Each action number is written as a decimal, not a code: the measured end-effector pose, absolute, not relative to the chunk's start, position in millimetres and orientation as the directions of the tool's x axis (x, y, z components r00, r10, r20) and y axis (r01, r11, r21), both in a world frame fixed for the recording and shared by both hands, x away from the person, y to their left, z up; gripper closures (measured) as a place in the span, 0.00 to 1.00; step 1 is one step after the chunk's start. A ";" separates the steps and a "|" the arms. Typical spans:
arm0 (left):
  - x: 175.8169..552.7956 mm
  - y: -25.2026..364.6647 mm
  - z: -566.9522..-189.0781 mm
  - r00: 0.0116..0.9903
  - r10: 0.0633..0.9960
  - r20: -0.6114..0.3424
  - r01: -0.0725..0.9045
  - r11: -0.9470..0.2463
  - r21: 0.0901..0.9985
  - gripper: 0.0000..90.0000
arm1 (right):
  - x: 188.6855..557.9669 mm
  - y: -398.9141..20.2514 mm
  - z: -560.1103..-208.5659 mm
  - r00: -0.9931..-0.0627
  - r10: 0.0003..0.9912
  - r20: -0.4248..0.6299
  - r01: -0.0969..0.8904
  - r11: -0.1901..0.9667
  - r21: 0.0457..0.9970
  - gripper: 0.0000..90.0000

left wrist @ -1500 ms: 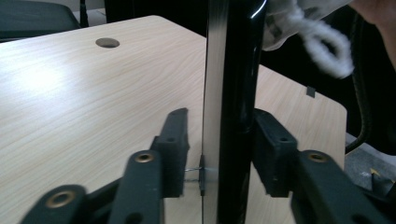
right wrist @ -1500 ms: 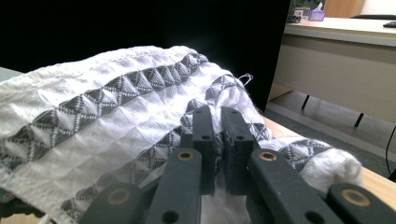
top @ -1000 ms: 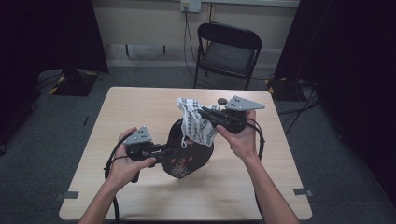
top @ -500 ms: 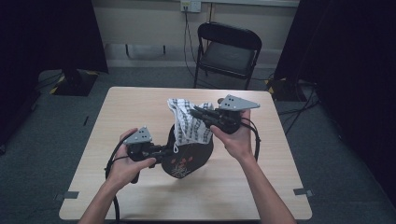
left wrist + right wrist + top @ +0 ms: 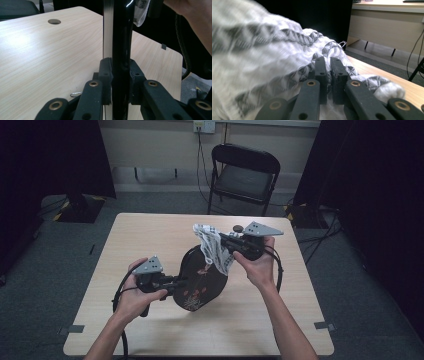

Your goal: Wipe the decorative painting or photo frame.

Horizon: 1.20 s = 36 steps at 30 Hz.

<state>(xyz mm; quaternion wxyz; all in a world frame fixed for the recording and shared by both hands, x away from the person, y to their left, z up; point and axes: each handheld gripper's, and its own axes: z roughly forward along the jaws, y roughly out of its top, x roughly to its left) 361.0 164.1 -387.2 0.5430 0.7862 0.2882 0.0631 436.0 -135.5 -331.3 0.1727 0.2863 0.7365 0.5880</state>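
A black plate (image 5: 200, 281) with a red flower pattern stands on edge, tilted, over the middle of the wooden table (image 5: 145, 237). My left gripper (image 5: 179, 281) is shut on its lower left rim. In the left gripper view the plate's edge (image 5: 120, 35) runs straight up between the closed jaws of the left gripper (image 5: 120, 81). A white cloth (image 5: 215, 248) with a grey pattern hangs against the plate's upper right part, and my right gripper (image 5: 225, 240) is shut on it. In the right gripper view the cloth (image 5: 264, 55) bunches around the right gripper (image 5: 329, 72).
A black folding chair (image 5: 245, 172) stands behind the table's far edge. A round cable hole (image 5: 54, 21) sits in the tabletop, and a small metal clip (image 5: 75, 94) lies near my left gripper. A hand (image 5: 190, 15) shows beyond the plate.
My right gripper carried the cloth left across the plate, then back to the right and slightly up. The plate now stands a little steeper. The left gripper has barely moved.
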 end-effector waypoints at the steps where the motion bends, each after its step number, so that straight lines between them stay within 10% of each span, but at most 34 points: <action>1: 361.0 164.3 -387.3 0.827 0.522 -0.209 0.382 -0.247 0.891 0.86 | 434.2 -133.6 -329.4 -0.786 0.612 0.091 0.219 0.138 0.966 0.95; 36: 360.1 161.7 -383.9 0.830 0.534 -0.162 0.348 -0.268 0.898 0.85 | 441.4 -136.5 -334.1 -0.771 0.627 0.110 0.250 0.139 0.958 0.95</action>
